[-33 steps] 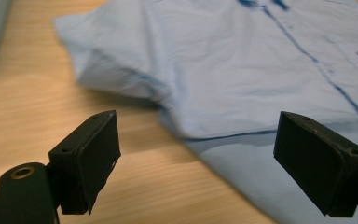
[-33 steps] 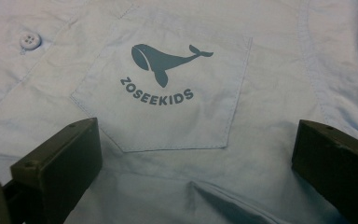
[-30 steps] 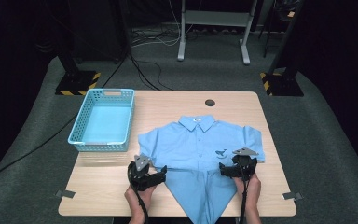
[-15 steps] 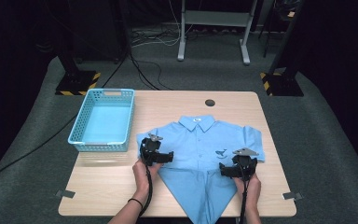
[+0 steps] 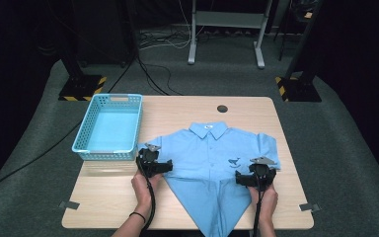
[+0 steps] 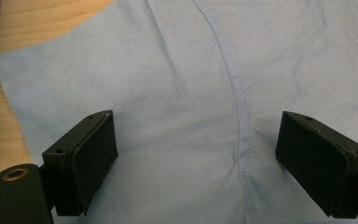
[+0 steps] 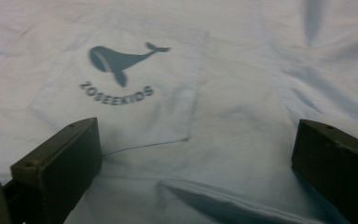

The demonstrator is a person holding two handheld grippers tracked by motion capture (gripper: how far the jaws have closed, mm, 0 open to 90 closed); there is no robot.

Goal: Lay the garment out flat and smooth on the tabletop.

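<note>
Light-blue shirt [image 5: 212,163] lying face up on the wooden surface [image 5: 103,197], collar toward the far edge, its lower part already folded in to a point that reaches the near edge; the work in hand appears to be folding it. The left gripper [image 5: 154,165] sits at the shirt's left margin, beside the short sleeve, with its fingers [image 6: 93,154] spread wide over the cloth and a stitched seam running between them; nothing is pinched. The right gripper [image 5: 255,177] hovers at the shirt's right side, just below the chest pocket with its whale print [image 7: 121,58], fingers [image 7: 60,163] likewise wide apart and empty, a raised fold of cloth lying between them. This symmetric placement, one gripper at each side margin, suits a paired grasp that would carry both sides inward. Whether either gripper's fingers touch the fabric is hard to judge from these angles. A blue basket [image 5: 109,127], empty, stands to the left, close to the sleeve, probably to receive the folded shirt.
</note>
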